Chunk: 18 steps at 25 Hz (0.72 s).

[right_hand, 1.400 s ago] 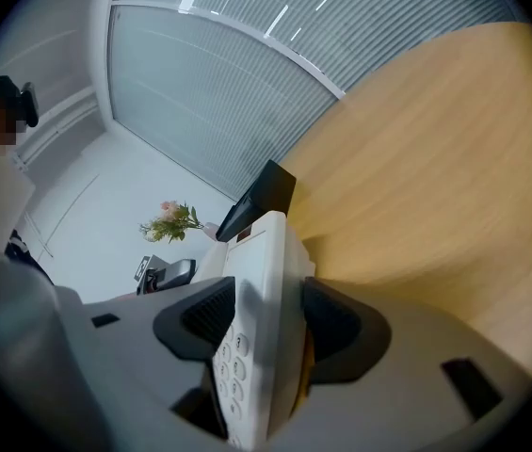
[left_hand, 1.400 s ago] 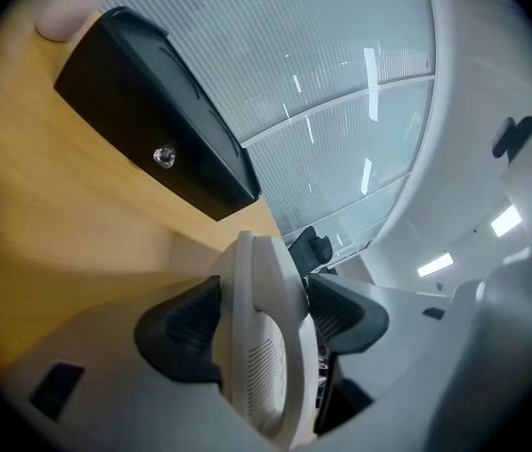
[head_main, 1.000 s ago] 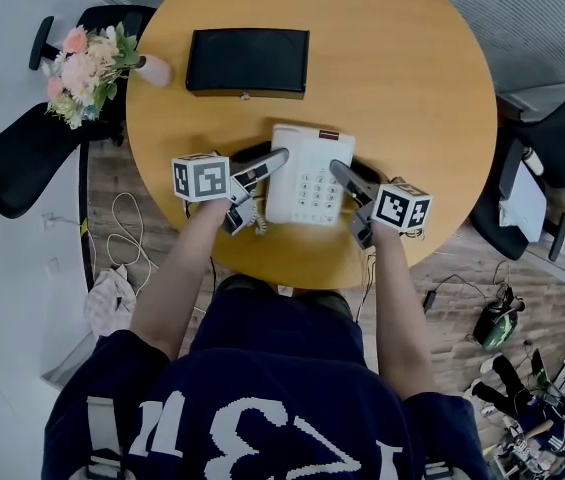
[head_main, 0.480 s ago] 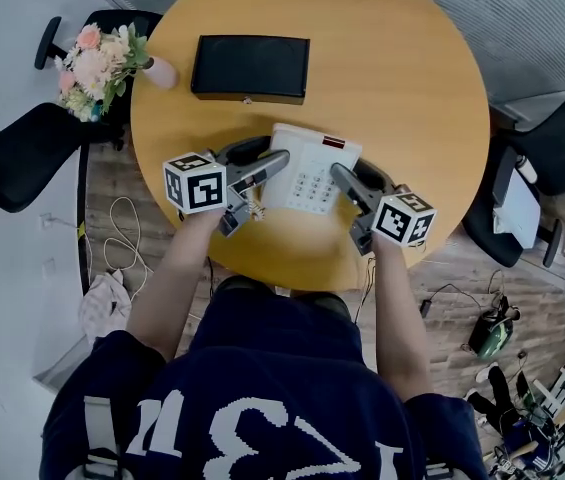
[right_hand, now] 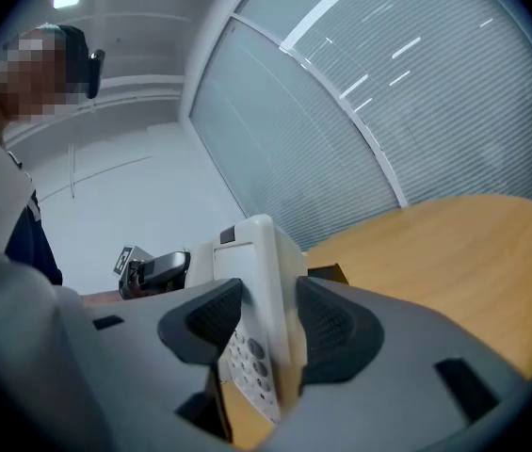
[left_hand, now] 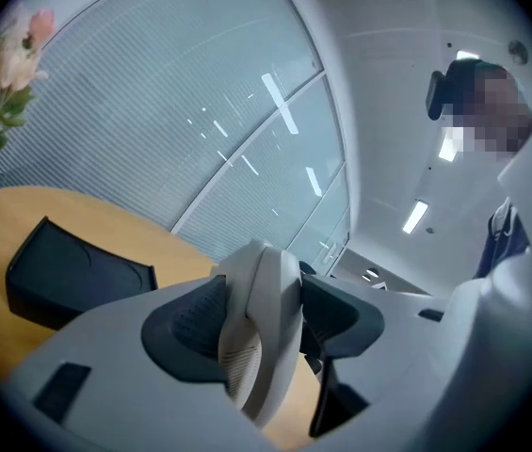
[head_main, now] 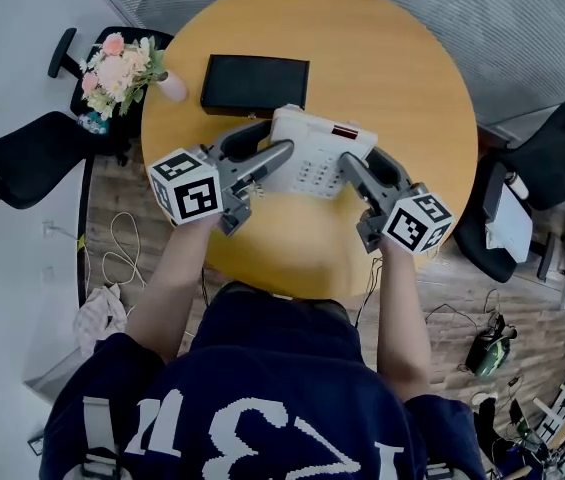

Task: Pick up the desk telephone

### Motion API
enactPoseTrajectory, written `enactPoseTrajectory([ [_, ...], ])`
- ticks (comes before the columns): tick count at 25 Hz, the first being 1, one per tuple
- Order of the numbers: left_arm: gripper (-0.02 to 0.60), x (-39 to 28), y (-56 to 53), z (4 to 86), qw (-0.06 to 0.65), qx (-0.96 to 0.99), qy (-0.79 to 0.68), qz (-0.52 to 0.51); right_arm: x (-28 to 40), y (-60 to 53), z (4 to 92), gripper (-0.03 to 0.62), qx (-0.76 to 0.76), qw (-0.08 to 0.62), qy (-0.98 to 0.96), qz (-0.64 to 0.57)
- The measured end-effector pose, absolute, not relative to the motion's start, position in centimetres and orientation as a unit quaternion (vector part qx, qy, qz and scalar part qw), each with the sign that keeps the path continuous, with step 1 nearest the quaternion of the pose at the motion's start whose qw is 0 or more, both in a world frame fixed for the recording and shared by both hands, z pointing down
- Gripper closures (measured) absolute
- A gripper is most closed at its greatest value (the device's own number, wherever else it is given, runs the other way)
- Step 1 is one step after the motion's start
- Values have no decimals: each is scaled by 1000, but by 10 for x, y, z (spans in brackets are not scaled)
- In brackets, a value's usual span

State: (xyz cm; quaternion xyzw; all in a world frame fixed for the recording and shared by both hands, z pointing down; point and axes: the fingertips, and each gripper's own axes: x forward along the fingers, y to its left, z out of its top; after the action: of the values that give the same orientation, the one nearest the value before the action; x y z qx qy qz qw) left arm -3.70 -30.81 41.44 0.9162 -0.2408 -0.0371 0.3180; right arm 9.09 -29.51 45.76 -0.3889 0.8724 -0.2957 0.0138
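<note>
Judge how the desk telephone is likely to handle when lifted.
Probably rigid: the desk telephone is a hard plastic shell bridging the left gripper and right gripper without sagging. Its smooth casing could slip between the jaws. The handset, clamped on the left, may unseat if the grips diverge.

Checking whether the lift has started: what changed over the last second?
The phone has risen off the table, carried up by the left gripper and right gripper, one on each side. Both pairs of jaws stayed clamped on it throughout. The black box and flowers have not moved.
</note>
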Motion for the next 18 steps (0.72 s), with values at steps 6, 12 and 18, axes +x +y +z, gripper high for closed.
enactPoseTrajectory([
  [6,327,-35,-306,355,254,933,-245,-69,96,-301,394,391,-389,38,892,-227],
  [12,327,-33,-291,314,200,945,-245,-77,96,-291,354,391,-381,52,905,-184],
  [18,327,-31,-280,282,170,950,-244,-93,98,-282,322,393,-380,69,910,-148],
])
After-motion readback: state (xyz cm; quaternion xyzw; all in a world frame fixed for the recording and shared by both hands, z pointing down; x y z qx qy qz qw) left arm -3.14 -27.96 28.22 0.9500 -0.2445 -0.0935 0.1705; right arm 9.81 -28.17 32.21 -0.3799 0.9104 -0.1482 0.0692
